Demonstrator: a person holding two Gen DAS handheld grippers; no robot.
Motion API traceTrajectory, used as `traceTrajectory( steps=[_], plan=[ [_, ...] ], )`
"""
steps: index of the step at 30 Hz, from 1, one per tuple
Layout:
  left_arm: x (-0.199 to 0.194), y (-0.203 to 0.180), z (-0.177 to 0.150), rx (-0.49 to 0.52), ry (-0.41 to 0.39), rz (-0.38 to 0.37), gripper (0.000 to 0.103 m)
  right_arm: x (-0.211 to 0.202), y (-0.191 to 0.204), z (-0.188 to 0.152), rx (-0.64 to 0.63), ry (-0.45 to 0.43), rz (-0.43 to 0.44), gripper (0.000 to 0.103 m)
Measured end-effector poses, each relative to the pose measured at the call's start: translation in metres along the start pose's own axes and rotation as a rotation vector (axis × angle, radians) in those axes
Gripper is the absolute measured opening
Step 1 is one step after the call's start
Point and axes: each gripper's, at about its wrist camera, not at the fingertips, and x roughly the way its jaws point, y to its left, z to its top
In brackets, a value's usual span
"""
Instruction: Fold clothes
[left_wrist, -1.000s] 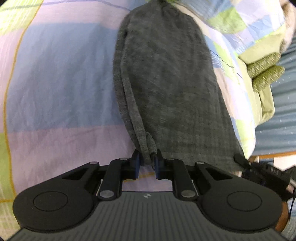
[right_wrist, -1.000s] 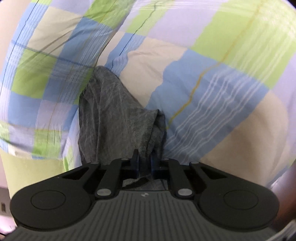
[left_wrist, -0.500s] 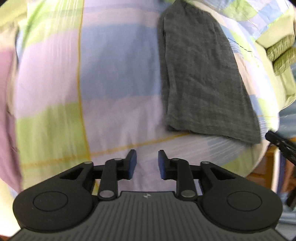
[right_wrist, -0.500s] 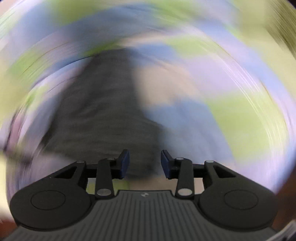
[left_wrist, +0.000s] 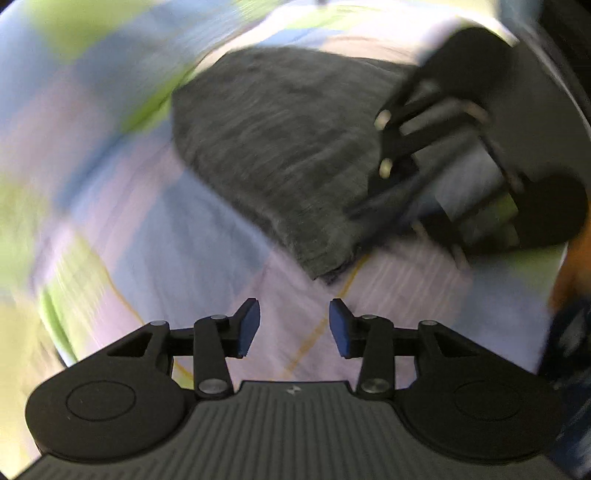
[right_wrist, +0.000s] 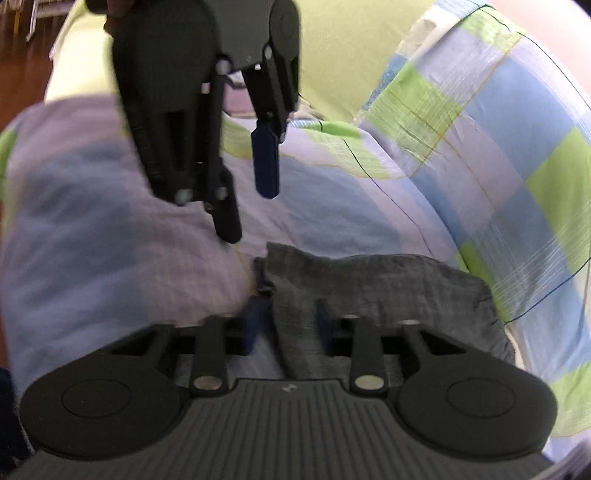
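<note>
Grey garment (right_wrist: 388, 288) edge between closing jaws of right gripper (right_wrist: 288, 326); left gripper (left_wrist: 294, 326) just beside, opening, empty

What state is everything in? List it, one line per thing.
Bedspread: spread out, slightly rumpled.
Grey garment: folded, lying flat on it.
Left gripper: jaws opening, nothing between them.
Right gripper: jaws apart, astride the garment's edge.

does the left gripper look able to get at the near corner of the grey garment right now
Probably yes. The left gripper, jaws opening with nothing between them, faces the grey garment, and only bare quilt lies before its near corner.
</note>
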Motion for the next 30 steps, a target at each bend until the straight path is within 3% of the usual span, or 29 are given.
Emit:
traceTrajectory(
  steps=[4, 10, 12, 15, 16, 17, 19, 21, 23, 28, 30],
  plan=[
    [0.0, -0.024, -0.002, 0.267, -0.067, 0.089, 0.054, 0.001, -0.012, -0.001, 0.056, 0.006, 0.035, 0.002],
    [0.012, -0.047, -0.004, 0.534, -0.128, 0.121, 0.057, -0.01, -0.019, -0.002, 0.136, -0.03, 0.044, 0.003],
    [0.016, -0.047, -0.003, 0.582, -0.14, 0.131, 0.057, -0.012, -0.022, -0.003, 0.163, -0.042, 0.044, 0.003],
    [0.023, -0.045, 0.001, 0.596, -0.149, 0.129, 0.057, -0.017, -0.026, -0.006, 0.205, -0.079, 0.037, 0.003],
    [0.027, -0.042, 0.003, 0.595, -0.153, 0.116, 0.05, -0.018, -0.027, -0.008, 0.217, -0.087, 0.038, 0.003],
    [0.03, -0.041, 0.005, 0.585, -0.147, 0.103, 0.032, -0.019, -0.028, -0.009, 0.226, -0.094, 0.039, 0.003],
    [0.038, -0.038, 0.006, 0.564, -0.118, 0.084, 0.01, -0.019, -0.029, -0.011, 0.237, -0.093, 0.052, 0.005],
    [0.042, -0.038, 0.004, 0.559, -0.105, 0.073, 0.009, -0.023, -0.029, -0.015, 0.25, -0.079, 0.056, 0.013],
    [0.043, -0.033, 0.005, 0.505, -0.105, 0.051, 0.009, -0.03, -0.027, -0.02, 0.256, -0.054, 0.042, 0.035],
    [0.048, -0.035, 0.005, 0.485, -0.103, 0.042, 0.007, -0.077, -0.004, -0.07, 0.114, 0.099, -0.206, 0.043],
    [0.052, -0.03, 0.007, 0.477, -0.101, 0.04, 0.007, -0.085, 0.004, -0.092, 0.039, 0.175, -0.254, 0.043]
  ],
)
